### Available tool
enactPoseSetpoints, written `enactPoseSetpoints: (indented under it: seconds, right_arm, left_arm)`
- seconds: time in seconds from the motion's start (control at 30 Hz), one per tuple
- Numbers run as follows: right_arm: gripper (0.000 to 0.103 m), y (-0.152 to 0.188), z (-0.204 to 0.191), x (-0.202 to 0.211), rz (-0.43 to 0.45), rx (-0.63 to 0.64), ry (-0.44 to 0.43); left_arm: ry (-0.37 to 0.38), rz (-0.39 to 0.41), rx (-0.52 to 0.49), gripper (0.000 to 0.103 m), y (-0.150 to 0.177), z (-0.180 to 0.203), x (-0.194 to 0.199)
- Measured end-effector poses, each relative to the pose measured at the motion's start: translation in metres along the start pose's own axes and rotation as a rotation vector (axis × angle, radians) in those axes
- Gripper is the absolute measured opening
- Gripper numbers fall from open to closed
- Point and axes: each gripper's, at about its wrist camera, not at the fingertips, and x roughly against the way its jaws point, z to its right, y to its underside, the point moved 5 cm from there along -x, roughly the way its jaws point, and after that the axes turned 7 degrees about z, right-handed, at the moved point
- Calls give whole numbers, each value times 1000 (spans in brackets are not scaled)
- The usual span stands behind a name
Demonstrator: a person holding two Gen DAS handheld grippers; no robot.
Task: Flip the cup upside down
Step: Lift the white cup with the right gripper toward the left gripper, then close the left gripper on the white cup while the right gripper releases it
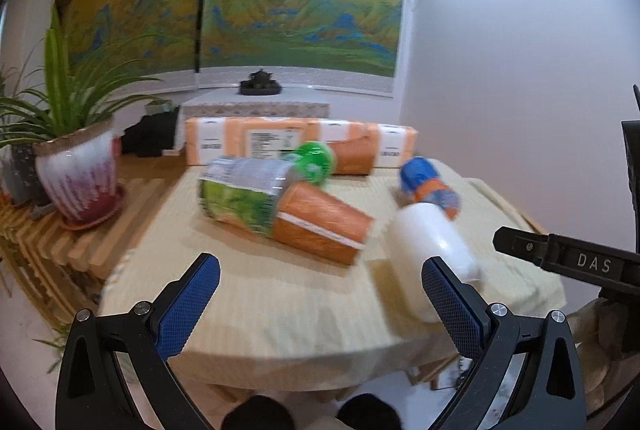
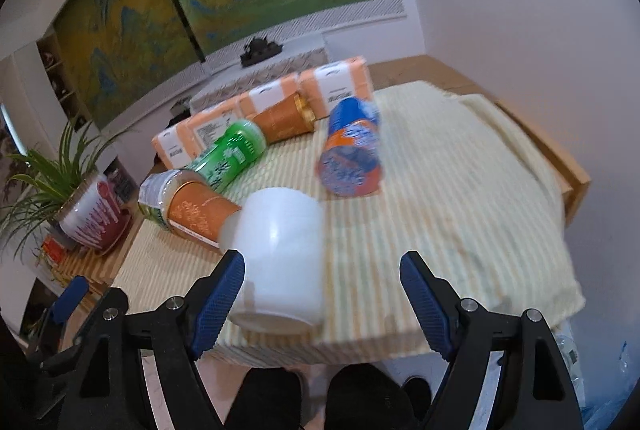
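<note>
Far left, a potted plant [image 1: 76, 182] sat on a slatted wooden stand, well clear of the action. Moving in, the left gripper [image 1: 320, 290] hung low over the near edge of the cloth-covered surface [image 1: 280, 302], its blue-padded fingers [image 1: 188, 306] spread wide and holding nothing. Beyond it lay a jumble of tipped containers: a clear bottle with a green label [image 1: 240, 198] on its side, an orange paper cup [image 1: 324, 226] touching it, and a green can [image 2: 232, 154] behind them. Along the back edge ran a row of orange-and-white packs [image 1: 300, 138].

Then came the task's own thing: the white cup [image 2: 280, 258], near the front edge of the surface. In the right wrist view it appeared to stand wide mouth down, though motion blur made that uncertain. A blue-and-orange can [image 2: 352, 154] stood beyond it.

The right gripper [image 2: 322, 286] sat just at the cup, fingers parted and empty; the left finger's pad was right beside the cup's wall, whether touching or not could not be told. The cup was off-centre in the gap, toward that left finger.

Handling, as a judgement: it looked like a light, smooth, glossy plastic or ceramic cup, stiff-walled and likely slippery. The best hold seemed to be across the mid-wall, pads on opposite sides, firm but not crushing, centred before closing so it didn't skid on the soft cloth.
</note>
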Motion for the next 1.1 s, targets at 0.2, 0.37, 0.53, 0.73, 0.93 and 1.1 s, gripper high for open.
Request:
enactPoseSetpoints:
  seconds: [0.2, 0.37, 0.53, 0.73, 0.93, 1.1]
  right_arm:
    - [77, 8, 33, 26, 58, 10, 75]
    - [77, 12, 63, 37, 79, -6, 112]
    - [77, 14, 86, 37, 77, -57, 116]
    - [77, 15, 97, 34, 74, -66, 119]
    - [77, 14, 99, 32, 75, -69, 116]
    - [77, 12, 95, 32, 78, -67, 111]
  left_arm:
    - [58, -1, 6, 102, 23, 54, -10]
    - [38, 4, -23, 102, 38, 91, -27]
    - [-20, 13, -56, 102, 49, 109, -44]
    - [-59, 32, -72, 102, 50, 110, -49]
    - [-64, 20, -80, 92, 52, 105, -59]
    - [-55, -6, -90, 77, 57, 105, -69]
